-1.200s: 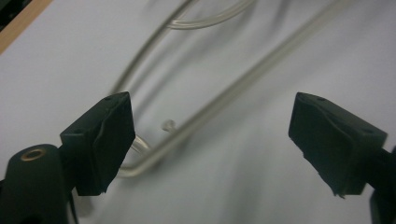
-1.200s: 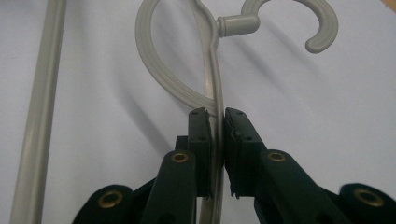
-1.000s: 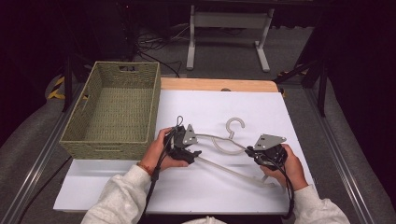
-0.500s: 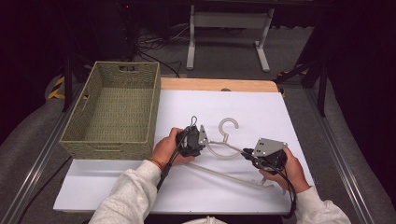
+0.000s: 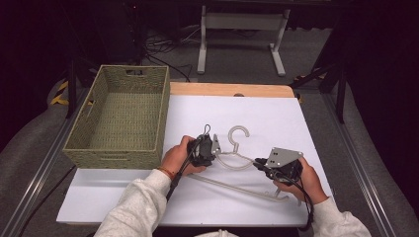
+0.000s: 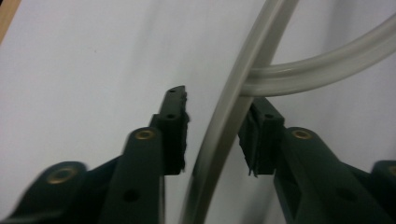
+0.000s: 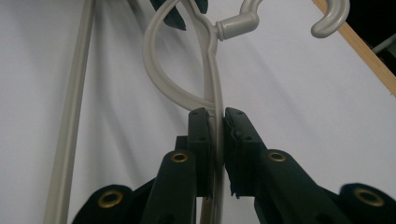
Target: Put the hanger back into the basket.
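Left gripper view: left claw (image 6: pixel 212 135) closing, pads not yet touching pale grey plastic hanger (image 6: pixel 219 126); right claw (image 7: pixel 215 149) clamped on it. Risk: hanger twists on white counter (image 5: pixel 296 123), left claw misses.

my table (image 5: pixel 276 113) is evenly bright, dark all around it; near my left claw (image 6: pixel 212 133) the hanger (image 6: pixel 219 130) blurs, shadows soft.

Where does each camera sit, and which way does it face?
High view: above the person's side, facing forward and down on the table; forearms, hands, left gripper, right gripper.
Left gripper view: on that gripper, along its jaws; hanger between them, jaws just closing, gaps remaining.
Right gripper view: along shut jaws clamping the hanger.
All views share the hanger.
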A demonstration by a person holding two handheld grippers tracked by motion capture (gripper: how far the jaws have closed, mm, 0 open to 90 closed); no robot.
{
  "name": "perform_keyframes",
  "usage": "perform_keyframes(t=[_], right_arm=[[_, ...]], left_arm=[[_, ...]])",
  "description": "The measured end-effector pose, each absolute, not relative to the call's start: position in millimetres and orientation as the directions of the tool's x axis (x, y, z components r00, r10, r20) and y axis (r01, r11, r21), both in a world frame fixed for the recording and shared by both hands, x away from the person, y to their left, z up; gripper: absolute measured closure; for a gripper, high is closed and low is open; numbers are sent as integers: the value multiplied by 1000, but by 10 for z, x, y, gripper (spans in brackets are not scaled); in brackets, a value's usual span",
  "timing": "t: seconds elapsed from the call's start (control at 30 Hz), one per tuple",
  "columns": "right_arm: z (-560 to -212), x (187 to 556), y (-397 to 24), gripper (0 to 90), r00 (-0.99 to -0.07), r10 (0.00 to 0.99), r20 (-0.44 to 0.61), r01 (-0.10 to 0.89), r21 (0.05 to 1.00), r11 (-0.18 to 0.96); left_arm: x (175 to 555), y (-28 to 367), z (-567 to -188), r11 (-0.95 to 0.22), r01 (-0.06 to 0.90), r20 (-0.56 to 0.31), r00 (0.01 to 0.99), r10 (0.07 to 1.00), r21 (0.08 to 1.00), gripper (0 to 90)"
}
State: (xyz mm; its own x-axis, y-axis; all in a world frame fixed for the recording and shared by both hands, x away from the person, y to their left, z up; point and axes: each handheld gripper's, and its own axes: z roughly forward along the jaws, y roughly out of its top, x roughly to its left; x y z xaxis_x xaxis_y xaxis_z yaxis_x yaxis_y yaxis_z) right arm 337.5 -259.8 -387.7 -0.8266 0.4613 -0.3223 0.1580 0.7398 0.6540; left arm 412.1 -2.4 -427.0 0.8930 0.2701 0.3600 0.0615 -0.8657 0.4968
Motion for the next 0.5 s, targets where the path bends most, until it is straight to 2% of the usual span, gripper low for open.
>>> perform_keyframes(t=[0.1,0.5], right_arm=[[-3875,3370,-2595,822,-828,457,-323,157,650,743],[-3942,3418,-2609,817,-825,467,-318,182,633,753]], left_arm=[[4137,1,-4263,-850,74,324,904,278,521,833],[4101,20,-4247,-856,18,342,912,225,517,871]])
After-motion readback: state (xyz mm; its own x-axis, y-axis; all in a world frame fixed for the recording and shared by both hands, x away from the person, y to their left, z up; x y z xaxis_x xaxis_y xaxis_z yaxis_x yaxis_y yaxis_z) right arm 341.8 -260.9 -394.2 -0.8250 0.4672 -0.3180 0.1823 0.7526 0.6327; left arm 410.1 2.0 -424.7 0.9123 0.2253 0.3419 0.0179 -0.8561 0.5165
